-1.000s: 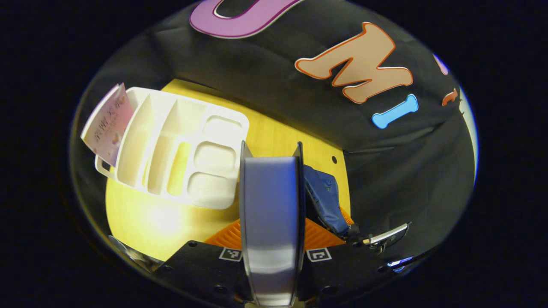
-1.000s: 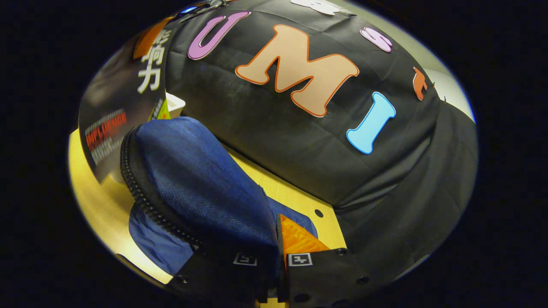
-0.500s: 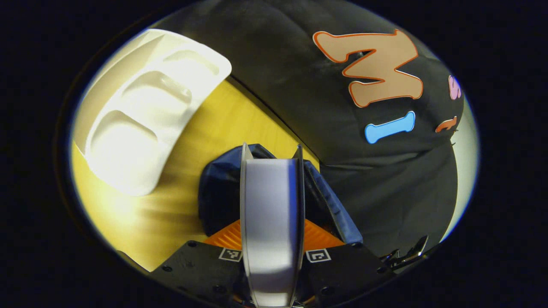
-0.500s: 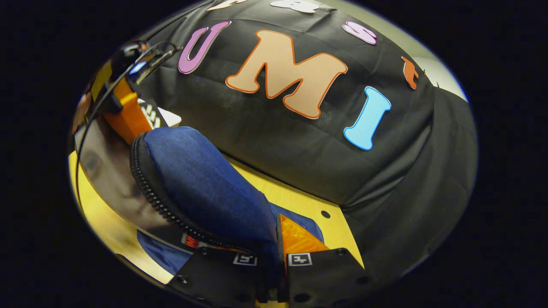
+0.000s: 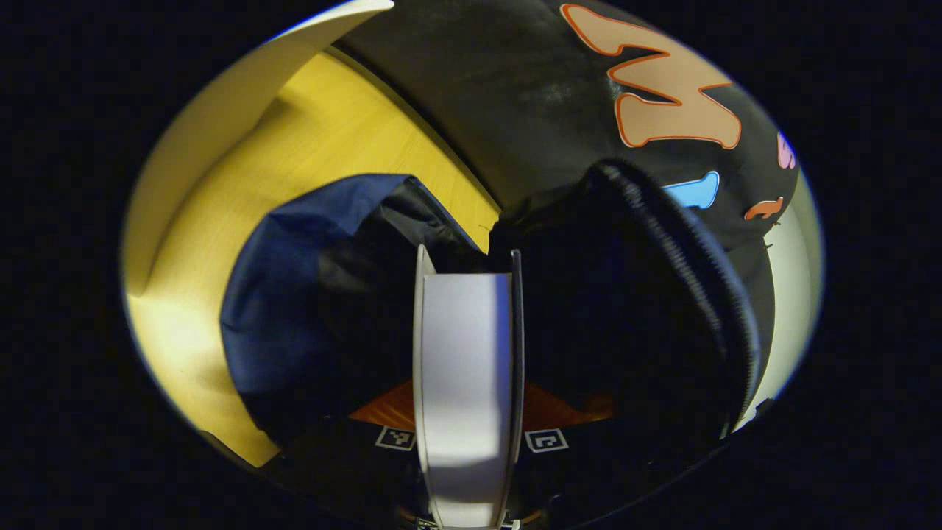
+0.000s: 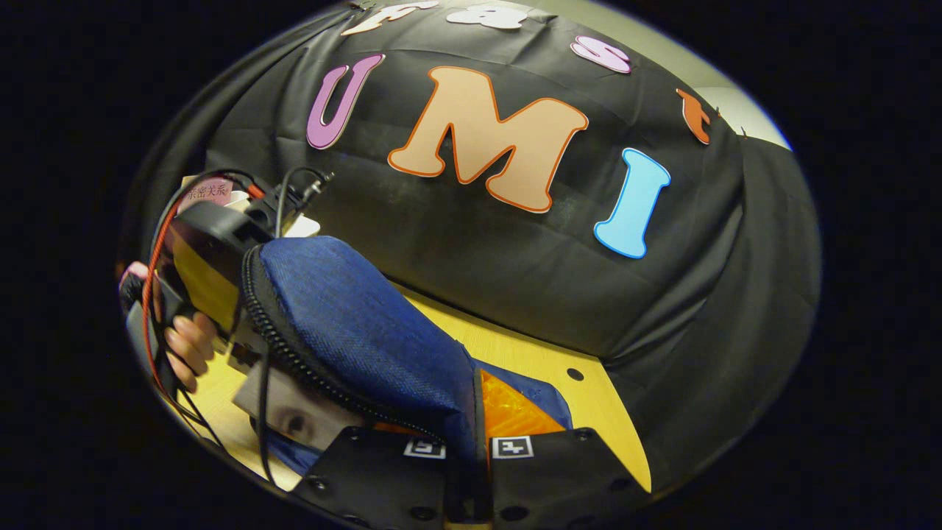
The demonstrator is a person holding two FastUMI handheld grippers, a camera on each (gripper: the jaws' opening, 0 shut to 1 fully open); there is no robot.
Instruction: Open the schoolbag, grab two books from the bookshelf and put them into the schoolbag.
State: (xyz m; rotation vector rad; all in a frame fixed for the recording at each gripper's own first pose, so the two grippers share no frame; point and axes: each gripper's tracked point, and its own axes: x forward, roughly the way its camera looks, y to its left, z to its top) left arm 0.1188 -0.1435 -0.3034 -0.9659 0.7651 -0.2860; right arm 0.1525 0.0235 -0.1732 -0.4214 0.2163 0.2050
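Observation:
My left gripper [image 5: 468, 255] is shut on a book [image 5: 465, 368], seen edge-on, its pale edge standing between the two fingers. The book's far end is down in the dark mouth of the blue schoolbag [image 5: 283, 294]. The bag's zipped flap [image 5: 684, 280] rises on the right. My right gripper [image 6: 475, 372] is shut on that blue flap [image 6: 353, 324] and holds it up. In the right gripper view a hand [image 6: 188, 342] holds the other gripper's body [image 6: 213, 232] behind the flap, and the book's cover [image 6: 294, 419] shows below the zipper.
The white bookshelf [image 5: 243, 96] stands at the upper left on the yellow table [image 5: 346, 125], with a pink book [image 6: 210, 193] still in it. A bare strip of table [image 6: 530, 361] runs between the bag and the black cloth wall. Cables trail from the left gripper.
My left gripper has carried the book away from the bookshelf, over the table and down into the open schoolbag. My right gripper has kept the flap raised, hardly moving.

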